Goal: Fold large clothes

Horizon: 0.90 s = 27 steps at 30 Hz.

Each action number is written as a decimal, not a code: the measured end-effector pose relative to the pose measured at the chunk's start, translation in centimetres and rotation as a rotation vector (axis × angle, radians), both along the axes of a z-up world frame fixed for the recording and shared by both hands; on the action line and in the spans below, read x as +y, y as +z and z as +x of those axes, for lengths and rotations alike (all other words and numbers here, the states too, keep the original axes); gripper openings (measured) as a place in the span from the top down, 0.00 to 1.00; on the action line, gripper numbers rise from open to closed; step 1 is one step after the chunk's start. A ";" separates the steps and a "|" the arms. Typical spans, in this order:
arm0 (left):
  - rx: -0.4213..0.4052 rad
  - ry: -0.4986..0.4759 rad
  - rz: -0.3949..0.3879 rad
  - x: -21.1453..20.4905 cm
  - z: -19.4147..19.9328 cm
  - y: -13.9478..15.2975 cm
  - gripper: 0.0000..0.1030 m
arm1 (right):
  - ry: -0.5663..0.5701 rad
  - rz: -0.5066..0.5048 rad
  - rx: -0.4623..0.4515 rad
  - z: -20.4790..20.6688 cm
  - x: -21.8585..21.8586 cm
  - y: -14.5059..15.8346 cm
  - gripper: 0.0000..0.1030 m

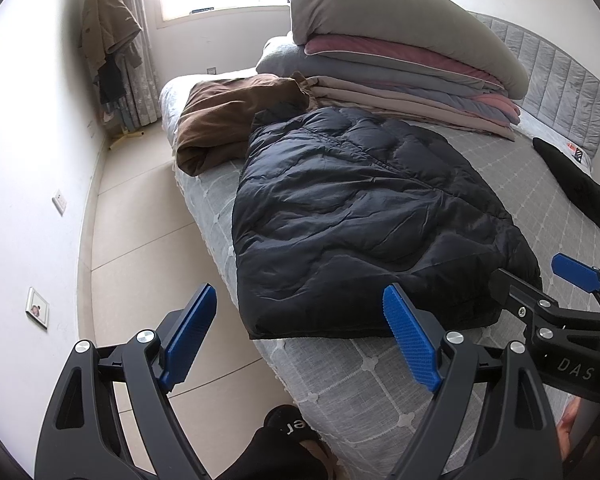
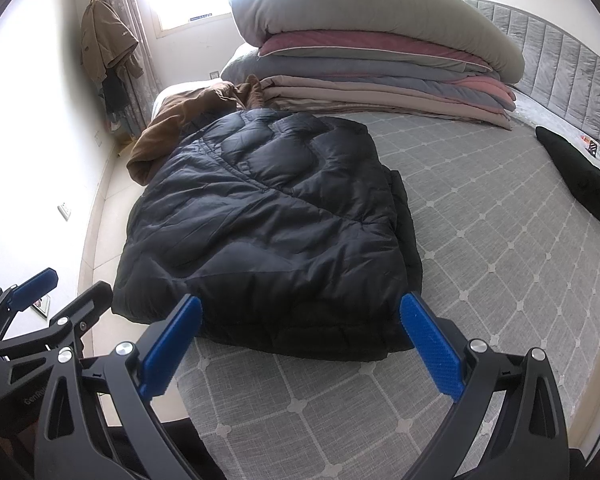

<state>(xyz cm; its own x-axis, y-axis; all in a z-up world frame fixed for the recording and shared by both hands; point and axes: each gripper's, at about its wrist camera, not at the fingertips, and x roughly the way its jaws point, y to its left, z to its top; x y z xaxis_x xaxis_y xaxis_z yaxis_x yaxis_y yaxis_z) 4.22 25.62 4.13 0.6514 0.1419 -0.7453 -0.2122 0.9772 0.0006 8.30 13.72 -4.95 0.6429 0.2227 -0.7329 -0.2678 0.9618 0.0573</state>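
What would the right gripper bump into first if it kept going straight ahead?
Probably the near edge of the black puffer jacket on the bed. The open right gripper points down at it, though depth is hard to judge.

A black puffer jacket (image 1: 364,220) is being shown lying folded on the grey quilted bed (image 1: 380,380). Behind the jacket, a brown garment (image 1: 228,120) is being seen bunched up, and beside that a stack of folded bedding (image 1: 400,60) is being kept. In front of the jacket, the left gripper (image 1: 304,336) is being held wide apart, nothing between its blue pads. At the jacket's right corner, the right gripper (image 1: 540,280) is being glimpsed.
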 end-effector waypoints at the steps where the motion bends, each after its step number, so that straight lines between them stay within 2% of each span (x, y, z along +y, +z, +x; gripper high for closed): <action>1: 0.004 -0.001 -0.003 0.0 0.0 0.0 0.21 | 0.000 0.000 0.000 0.0 0.0 0.0 0.07; 9: 0.019 -0.011 -0.007 -0.2 0.3 -0.5 0.21 | 0.000 0.004 0.001 0.0 -0.2 0.0 0.07; 13: -0.004 -0.011 0.015 -0.3 0.2 -0.2 0.20 | 0.000 0.005 0.000 0.0 -0.1 0.0 0.07; 15: -0.023 -0.004 0.038 -0.3 0.1 0.1 0.10 | -0.001 0.012 -0.001 0.1 -0.3 0.0 0.07; 17: -0.034 0.001 0.074 -0.4 0.1 0.2 0.07 | -0.006 0.017 -0.002 0.1 -0.2 0.0 0.07; 22: -0.019 -0.005 0.023 -0.1 0.2 0.0 0.07 | -0.016 0.026 -0.004 -0.1 0.0 0.1 0.07; 27: 0.008 0.014 0.037 -0.2 0.3 -0.4 0.07 | -0.018 0.027 -0.005 -0.1 -0.1 0.2 0.07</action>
<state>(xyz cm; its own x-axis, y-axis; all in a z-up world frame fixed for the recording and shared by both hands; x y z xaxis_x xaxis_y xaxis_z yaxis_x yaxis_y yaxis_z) 4.55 25.39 3.76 0.6432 0.1788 -0.7445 -0.2258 0.9734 0.0388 8.23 13.60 -4.77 0.6509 0.2304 -0.7233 -0.2505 0.9647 0.0819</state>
